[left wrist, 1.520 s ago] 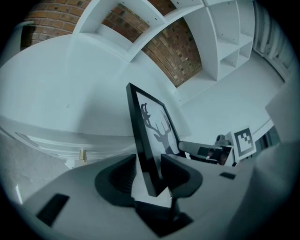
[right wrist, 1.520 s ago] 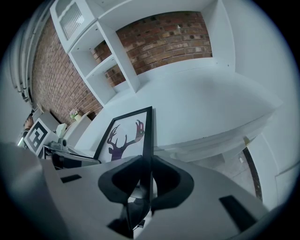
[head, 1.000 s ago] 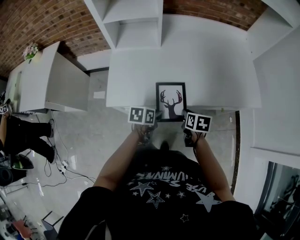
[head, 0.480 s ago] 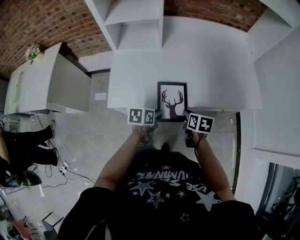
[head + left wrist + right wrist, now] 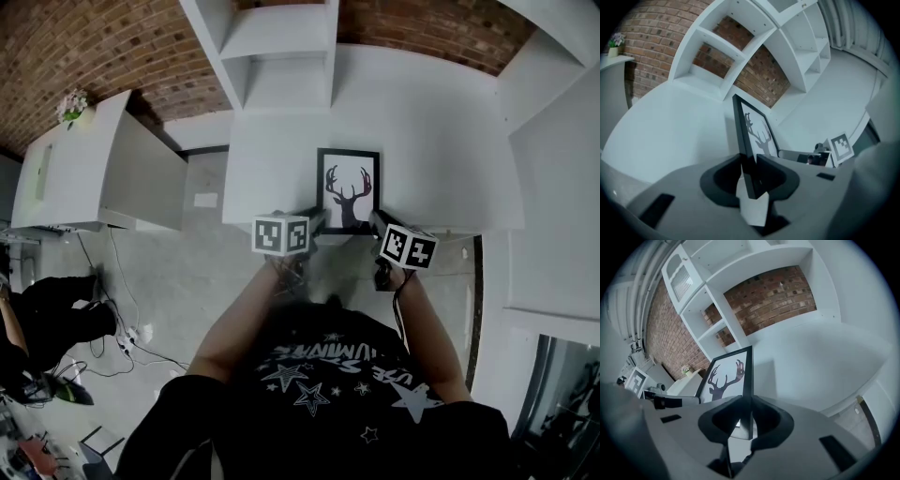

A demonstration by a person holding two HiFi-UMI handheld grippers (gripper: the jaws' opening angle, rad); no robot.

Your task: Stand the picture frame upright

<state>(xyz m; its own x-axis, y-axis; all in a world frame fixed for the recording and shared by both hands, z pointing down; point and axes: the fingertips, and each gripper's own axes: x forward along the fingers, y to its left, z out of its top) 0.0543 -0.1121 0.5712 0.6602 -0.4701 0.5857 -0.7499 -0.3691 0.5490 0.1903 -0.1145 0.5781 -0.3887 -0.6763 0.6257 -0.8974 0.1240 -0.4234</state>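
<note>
Left tongs (image 5: 749, 164) and right tongs (image 5: 749, 405) are pinching the deer picture frame's (image 5: 348, 190) opposite edges; raising both evenly is likely preventing twist.

The picture frame (image 5: 348, 190) looks matt black, the table (image 5: 441, 141) smooth white, the wall (image 5: 94, 56) rough brick.

White desk (image 5: 422, 141), shelves (image 5: 281, 84), brick wall (image 5: 103, 47)

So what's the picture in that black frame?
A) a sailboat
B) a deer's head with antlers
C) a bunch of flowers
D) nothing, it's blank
B: the frame holds a dark silhouette of an antlered deer on a white ground.
</note>
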